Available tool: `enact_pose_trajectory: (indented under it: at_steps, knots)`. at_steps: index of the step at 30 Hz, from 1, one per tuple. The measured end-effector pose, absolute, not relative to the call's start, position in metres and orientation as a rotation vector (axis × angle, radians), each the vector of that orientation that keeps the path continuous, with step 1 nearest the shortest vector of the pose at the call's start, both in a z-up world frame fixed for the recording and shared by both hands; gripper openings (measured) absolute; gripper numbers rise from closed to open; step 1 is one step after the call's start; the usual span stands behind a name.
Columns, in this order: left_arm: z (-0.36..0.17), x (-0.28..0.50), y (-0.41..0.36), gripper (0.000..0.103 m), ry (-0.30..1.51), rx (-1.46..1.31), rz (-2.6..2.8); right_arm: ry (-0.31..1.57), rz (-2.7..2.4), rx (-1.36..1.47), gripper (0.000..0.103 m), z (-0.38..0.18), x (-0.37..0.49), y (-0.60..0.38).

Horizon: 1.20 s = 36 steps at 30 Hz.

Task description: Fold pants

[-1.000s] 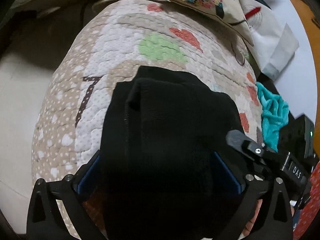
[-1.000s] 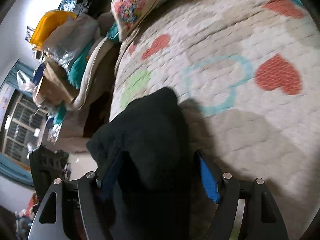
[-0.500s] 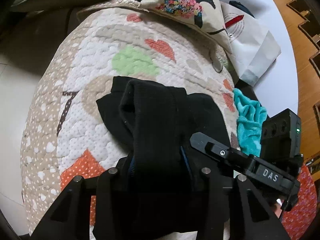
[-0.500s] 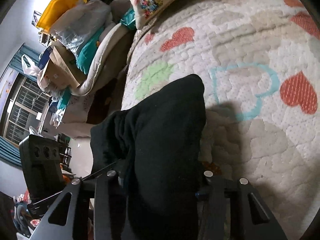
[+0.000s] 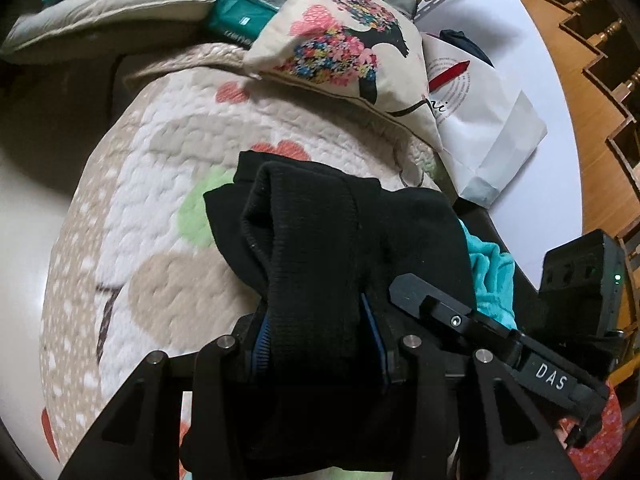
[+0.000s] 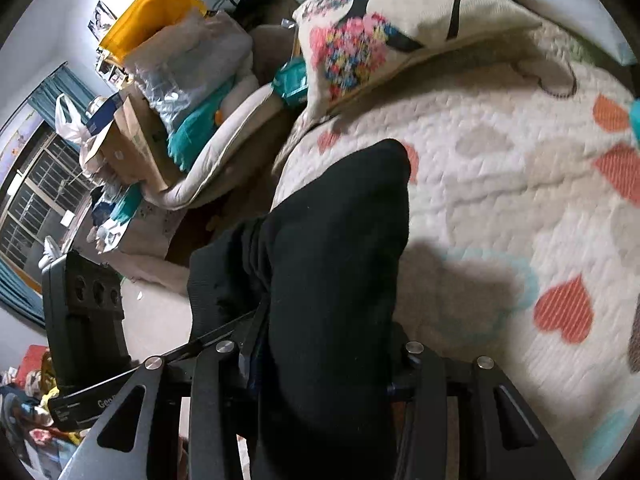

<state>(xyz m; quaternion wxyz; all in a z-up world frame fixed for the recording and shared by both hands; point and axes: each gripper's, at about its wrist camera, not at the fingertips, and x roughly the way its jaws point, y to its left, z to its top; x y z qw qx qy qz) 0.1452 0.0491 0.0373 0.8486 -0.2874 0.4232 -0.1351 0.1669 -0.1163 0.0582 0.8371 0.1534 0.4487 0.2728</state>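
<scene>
The black pants (image 5: 328,240) are bunched and lifted above a quilted bedspread with hearts (image 5: 160,168). My left gripper (image 5: 316,332) is shut on a ribbed band of the pants, which drapes over its fingers. My right gripper (image 6: 320,356) is shut on another part of the same pants (image 6: 340,248), and the cloth hangs over its fingers and hides them. The right gripper's body (image 5: 500,344) shows at the right of the left wrist view, close beside the left one.
A floral cushion (image 5: 344,48) lies at the head of the bedspread, with a white paper bag (image 5: 480,120) beside it. A teal cloth (image 5: 488,276) lies at the right edge. Piled bags, boxes and a yellow bin (image 6: 152,20) stand beside the bed. The bedspread (image 6: 520,220) stretches right.
Both grippers went from open around the pants to shut on them. They then lifted the cloth and carried it toward the cushion end of the bed.
</scene>
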Motion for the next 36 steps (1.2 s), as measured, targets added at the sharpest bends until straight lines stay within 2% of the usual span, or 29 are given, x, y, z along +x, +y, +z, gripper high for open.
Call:
enact_pose_trajectory:
  at_steps: [16, 29, 36]
  knots:
    - [0.011, 0.222, 0.024, 0.040, 0.972, -0.572, -0.272, 0.967, 0.477, 0.275, 0.046, 0.040, 0.234, -0.136]
    - [-0.008, 0.247, 0.023, 0.040, 0.998, -0.541, -0.256, 0.996, 0.433, 0.268, 0.046, 0.020, 0.259, -0.135]
    - [-0.015, 0.250, 0.028, 0.044, 1.010, -0.557, -0.251, 1.008, 0.406, 0.274, 0.046, 0.008, 0.264, -0.137]
